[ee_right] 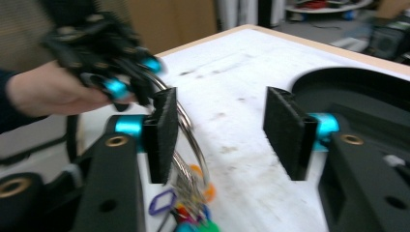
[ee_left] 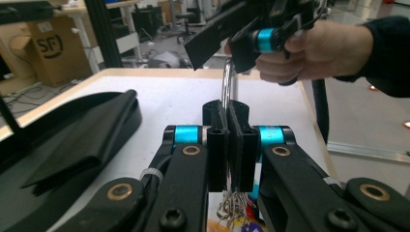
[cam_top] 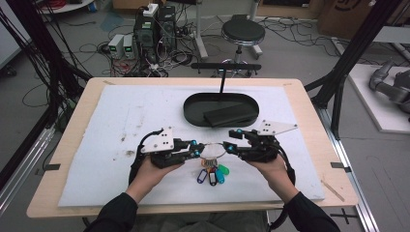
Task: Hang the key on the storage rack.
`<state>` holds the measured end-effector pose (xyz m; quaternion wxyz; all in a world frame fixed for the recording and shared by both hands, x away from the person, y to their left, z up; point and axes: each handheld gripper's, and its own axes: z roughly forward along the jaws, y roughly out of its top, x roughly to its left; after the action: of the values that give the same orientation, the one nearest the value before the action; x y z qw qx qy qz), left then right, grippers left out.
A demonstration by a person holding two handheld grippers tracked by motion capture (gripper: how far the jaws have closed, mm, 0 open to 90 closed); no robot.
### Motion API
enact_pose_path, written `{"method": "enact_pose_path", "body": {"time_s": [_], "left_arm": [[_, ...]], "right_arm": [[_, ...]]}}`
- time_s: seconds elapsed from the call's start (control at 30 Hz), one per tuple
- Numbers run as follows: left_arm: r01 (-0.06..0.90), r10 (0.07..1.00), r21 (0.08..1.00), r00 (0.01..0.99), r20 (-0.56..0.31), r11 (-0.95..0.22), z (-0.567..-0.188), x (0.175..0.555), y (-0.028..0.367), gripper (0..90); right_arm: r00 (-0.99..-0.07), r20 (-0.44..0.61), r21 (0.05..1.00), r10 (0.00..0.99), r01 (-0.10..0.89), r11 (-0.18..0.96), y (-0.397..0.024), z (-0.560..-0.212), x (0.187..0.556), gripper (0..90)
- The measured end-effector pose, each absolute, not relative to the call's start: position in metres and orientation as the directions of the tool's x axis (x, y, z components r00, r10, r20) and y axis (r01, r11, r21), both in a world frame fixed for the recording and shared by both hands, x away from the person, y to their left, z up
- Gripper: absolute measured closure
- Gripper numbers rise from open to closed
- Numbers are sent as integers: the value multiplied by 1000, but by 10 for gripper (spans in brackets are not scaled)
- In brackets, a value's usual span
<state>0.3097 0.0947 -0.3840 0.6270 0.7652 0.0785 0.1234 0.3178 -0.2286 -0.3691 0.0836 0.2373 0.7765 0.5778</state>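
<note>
A large metal key ring [cam_top: 213, 150] with several coloured key tags [cam_top: 212, 175] hanging from it is held up just above the white mat, between my two grippers. My left gripper [ee_left: 228, 116] is shut on the ring [ee_left: 226, 82], which rises thin and upright from between the pads. My right gripper [ee_right: 222, 130] stands open. The ring [ee_right: 191, 135] runs beside its left pad [ee_right: 162, 130] and its right pad stands well apart. In the high view the left gripper [cam_top: 200, 151] and right gripper [cam_top: 227, 146] face each other tip to tip at the front middle.
A black oval tray [cam_top: 193, 104] holding a flat black folded object [cam_top: 229, 115] sits behind the grippers at mid-table. A black T-shaped stand [cam_top: 223, 67] rises at its back. The white mat [cam_top: 121, 121] covers the wooden table and has dirty marks on its left half.
</note>
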Motion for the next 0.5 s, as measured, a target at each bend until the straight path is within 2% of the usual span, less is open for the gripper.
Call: {"method": "enact_pose_path", "body": {"time_s": [0.27,0.5], "left_arm": [[-41,340,984,935,100,-175,-370,316,110,866],[-58,391,984,913,121,-169,-357,325,117,866]], "right_arm": [[-801,190,937,567,320,139,-258,-381,328,431],[-743,187,935,642,336,116,-272,-387,334,413]]}}
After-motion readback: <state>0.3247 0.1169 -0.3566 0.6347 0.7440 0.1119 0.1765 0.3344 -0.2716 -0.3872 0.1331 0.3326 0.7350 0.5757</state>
